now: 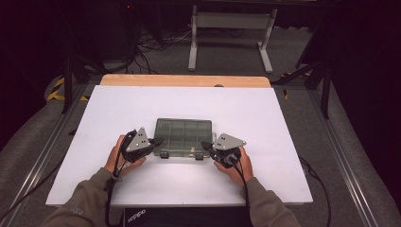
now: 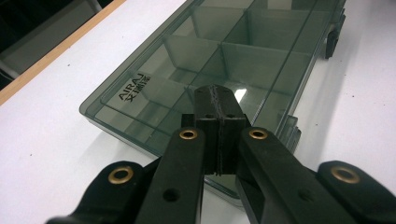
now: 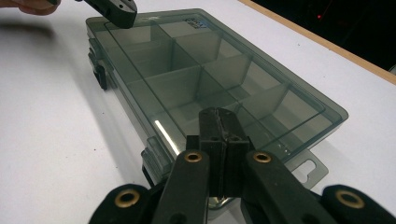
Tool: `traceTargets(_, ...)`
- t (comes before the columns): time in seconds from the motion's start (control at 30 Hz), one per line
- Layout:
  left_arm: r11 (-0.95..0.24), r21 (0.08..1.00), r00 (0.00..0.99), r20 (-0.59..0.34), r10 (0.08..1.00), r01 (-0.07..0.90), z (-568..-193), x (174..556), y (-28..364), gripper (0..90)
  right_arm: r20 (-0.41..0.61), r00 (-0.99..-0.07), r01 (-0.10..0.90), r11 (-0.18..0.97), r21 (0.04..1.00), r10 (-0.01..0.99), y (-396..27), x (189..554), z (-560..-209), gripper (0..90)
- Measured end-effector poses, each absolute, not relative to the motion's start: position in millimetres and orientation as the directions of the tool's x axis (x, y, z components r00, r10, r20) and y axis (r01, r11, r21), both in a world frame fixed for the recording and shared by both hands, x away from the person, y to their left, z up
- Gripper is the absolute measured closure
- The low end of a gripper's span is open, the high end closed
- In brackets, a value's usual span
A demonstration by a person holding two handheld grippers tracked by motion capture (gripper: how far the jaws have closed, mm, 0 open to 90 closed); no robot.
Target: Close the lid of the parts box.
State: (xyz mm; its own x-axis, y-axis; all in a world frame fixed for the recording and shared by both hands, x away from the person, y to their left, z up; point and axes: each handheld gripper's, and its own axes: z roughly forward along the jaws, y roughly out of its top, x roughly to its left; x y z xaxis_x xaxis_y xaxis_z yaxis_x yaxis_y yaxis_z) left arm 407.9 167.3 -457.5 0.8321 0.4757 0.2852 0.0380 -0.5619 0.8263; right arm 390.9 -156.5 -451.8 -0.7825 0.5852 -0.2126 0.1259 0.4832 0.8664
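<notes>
- One white table top point(image 1: 265, 113) carries the whole scene; it sits on a wooden table whose far edge shows as a pale strip; the floor around it is dark, with cables and a grey frame beyond.
- One smoky, see-through compartment box point(image 1: 183, 135) lies flat near the middle of the table top, toward the person's side; its lid is down, and the dividers show through it with no contents that I can make out.
- Two dark latches point(image 1: 181, 155) sit on the near long edge of the box and look fastened; by my judgement the work is at its very start, with the latches to be released and the lid to be lifted; nothing seems done yet.
- Both grippers flank the box; the left gripper point(image 1: 156, 141) points at its left end and the right gripper point(image 1: 205, 144) at its right near corner.
- Left gripper view: the jaws are pressed together with nothing between them, tips over the box's near corner; whether they touch the lid I cannot tell.
- Right gripper view: the jaws are likewise closed and empty, tips over the lid's corner beside a latch; contact is unclear.
</notes>
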Motion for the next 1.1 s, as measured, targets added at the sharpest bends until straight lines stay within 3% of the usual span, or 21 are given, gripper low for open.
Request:
traceTargets(0.87,-0.555,0.831,0.808,0.314,0.498,0.019,-450,402,165,85.9,-0.222,-0.77,0.116,0.472,0.874,0.599,-157,388,-443,87.2)
traceTargets(1.1,-0.547,0.837,0.805,0.327,0.495,-0.004,-446,398,163,80.1,-0.218,-0.768,0.11,0.459,0.882,0.602,-157,386,-441,81.2)
